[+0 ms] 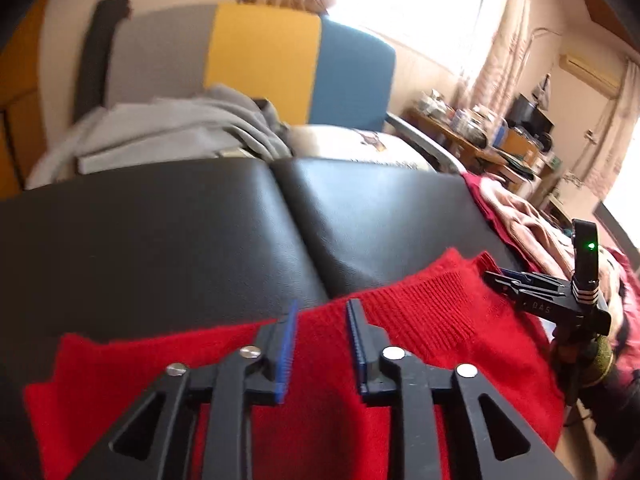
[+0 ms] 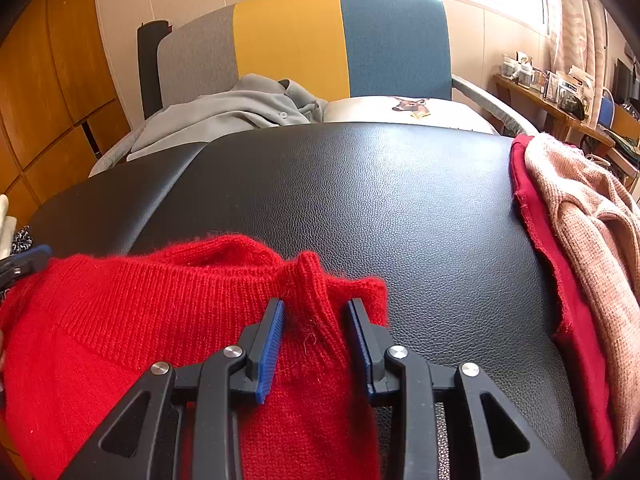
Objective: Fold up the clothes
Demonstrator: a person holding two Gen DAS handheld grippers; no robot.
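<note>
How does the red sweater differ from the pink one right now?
The red sweater lies spread along the near edge; the pink sweater sits crumpled at the right edge. The red one has a ridge pinched in the right claw; the pink one is untouched. The red one lies straight on the black pad; the pink one rests on a dark red cloth. Both are knits.

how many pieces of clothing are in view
4 that I can tell: a red sweater at the near edge of the black table, a pink knit atop a dark red garment at its right, a grey garment behind. More may be hidden.
</note>
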